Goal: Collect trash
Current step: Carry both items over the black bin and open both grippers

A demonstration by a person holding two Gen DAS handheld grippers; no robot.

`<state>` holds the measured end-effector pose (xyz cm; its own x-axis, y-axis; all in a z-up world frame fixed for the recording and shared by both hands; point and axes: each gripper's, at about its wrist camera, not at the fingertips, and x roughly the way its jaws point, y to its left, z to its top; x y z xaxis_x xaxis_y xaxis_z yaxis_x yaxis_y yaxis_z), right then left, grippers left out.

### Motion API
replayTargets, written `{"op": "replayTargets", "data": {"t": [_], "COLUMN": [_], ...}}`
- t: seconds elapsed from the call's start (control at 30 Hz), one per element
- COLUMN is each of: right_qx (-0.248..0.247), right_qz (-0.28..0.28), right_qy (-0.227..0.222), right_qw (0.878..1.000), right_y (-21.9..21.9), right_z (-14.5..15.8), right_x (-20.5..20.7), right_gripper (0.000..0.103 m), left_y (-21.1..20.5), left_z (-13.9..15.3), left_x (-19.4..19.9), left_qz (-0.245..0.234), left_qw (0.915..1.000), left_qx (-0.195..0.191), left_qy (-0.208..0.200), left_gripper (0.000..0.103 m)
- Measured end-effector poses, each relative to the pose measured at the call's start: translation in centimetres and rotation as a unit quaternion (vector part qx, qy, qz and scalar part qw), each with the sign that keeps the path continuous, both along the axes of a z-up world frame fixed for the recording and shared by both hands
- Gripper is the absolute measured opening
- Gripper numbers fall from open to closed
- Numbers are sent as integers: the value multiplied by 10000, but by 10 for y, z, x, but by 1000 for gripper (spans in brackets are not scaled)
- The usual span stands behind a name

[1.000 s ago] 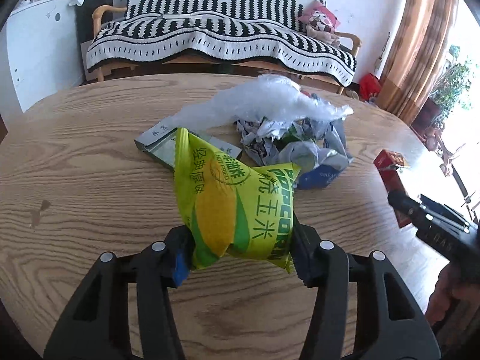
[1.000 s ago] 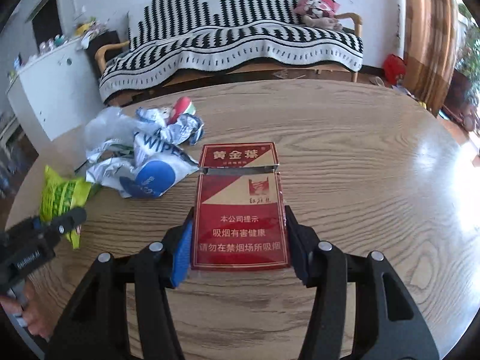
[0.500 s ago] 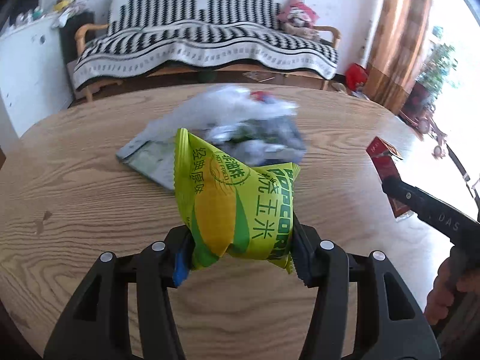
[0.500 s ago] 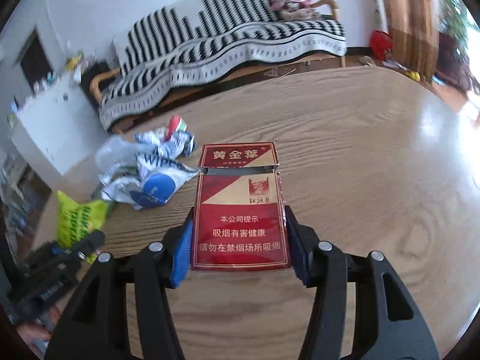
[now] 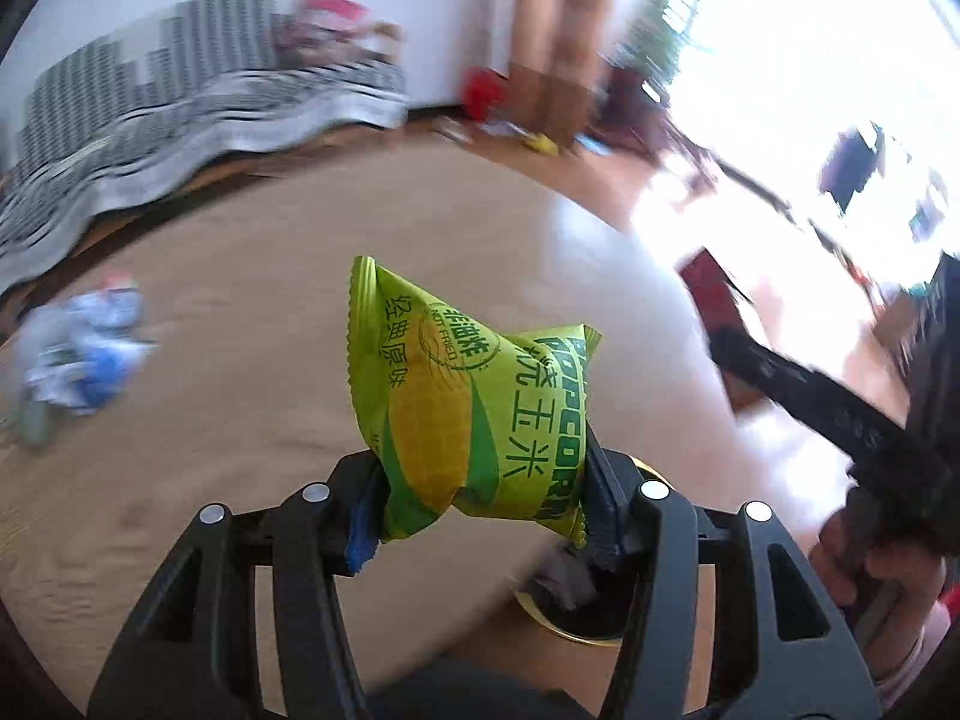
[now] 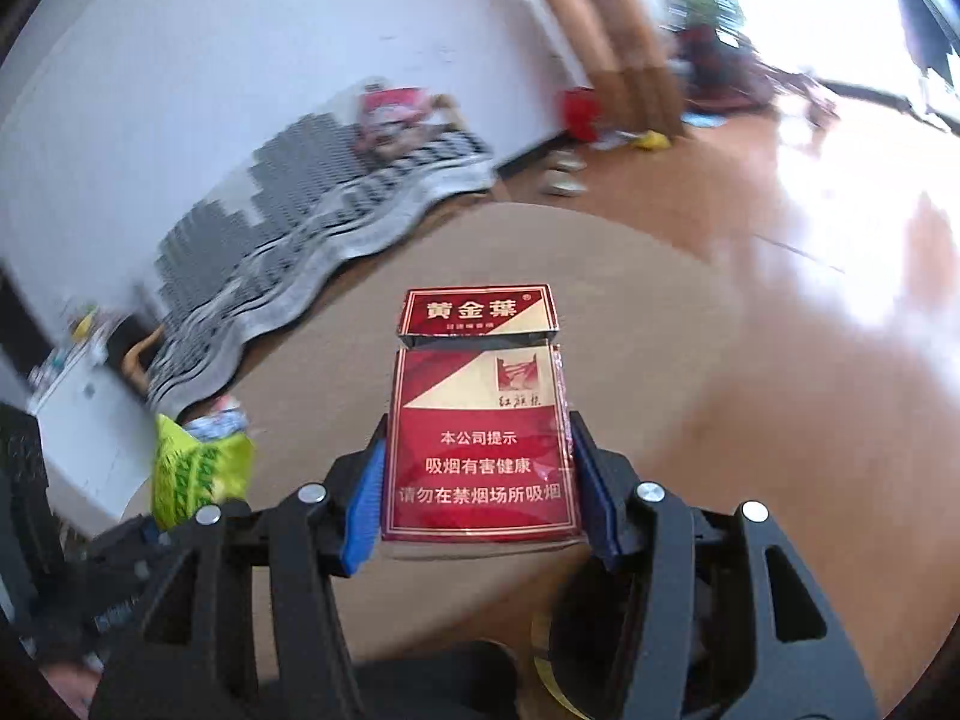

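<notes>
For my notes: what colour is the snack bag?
Yellow-green snack bag, clearest in the left wrist view.

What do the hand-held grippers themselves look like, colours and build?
Each hand-held gripper, left and right, is matte black plastic with cut-out openings, silver round screw heads and blue pads inside the fingers. The right one's side carries pale lettering, too blurred to read. A bare hand grips it.

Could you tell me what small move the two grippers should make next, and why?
Probably carry both a little further until they hang over the gold-rimmed bin by the table edge, then open. The left gripper is shut on the popcorn bag, the right gripper on the cigarette pack, and the bin shows just below both.
</notes>
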<state>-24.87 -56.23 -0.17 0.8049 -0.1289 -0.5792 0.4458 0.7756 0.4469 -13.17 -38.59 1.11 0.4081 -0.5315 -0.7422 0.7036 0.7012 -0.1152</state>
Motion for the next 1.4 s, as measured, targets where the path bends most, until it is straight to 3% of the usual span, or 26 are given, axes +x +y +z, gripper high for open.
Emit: {"op": "replayTargets", "data": {"t": [0.13,0.23,0.3,0.33,0.4,0.6,0.9,0.93,1.0,1.07,1.27,1.4], "right_qx": [755,1429,1876,1884,1888,2168,2079,2085,2267,2435,2200,1933], "right_qz": [-396,-494,-510,-517,-544,-702,-588,-552,-456,-603,-1025,-1119], "right_qy": [633,1061,1313,1412,1578,1475,1391,1414,1523,1381,1266,1285], "right_qw": [9943,9828,9721,9705,9677,9624,9664,9662,9609,9581,9618,9662], "right_y": [-46,-61,-67,-68,-67,-74,-75,-77,-82,-88,-100,-97], "right_z": [-68,-126,-162,-170,-185,-192,-184,-184,-186,-184,-168,-154], "right_x": [-40,-57,-68,-70,-76,-77,-82,-82,-79,-82,-95,-96], "right_gripper": [54,54,54,54,54,54,56,58,73,88,93,93], "left_y": [-80,-101,-106,-108,-109,-107,-112,-105,-103,-102,-86,-68], "left_z": [-65,-109,-120,-123,-132,-151,-147,-144,-142,-139,-137,-106], "left_x": [-48,-71,-81,-85,-78,-63,-69,-64,-65,-64,-48,-36], "left_qz": [-664,-765,-997,-1039,-1017,-954,-1181,-1217,-1208,-1212,-951,-792], "left_qw": [9941,9886,9851,9842,9815,9769,9758,9754,9772,9805,9834,9899], "left_qx": [546,1142,1179,1311,1419,1516,1407,1416,1446,1235,940,416], "left_qy": [666,611,758,580,788,1163,1189,1170,978,936,1229,1097], "left_gripper": [54,53,53,53,53,53,55,58,71,96,97,97]}}
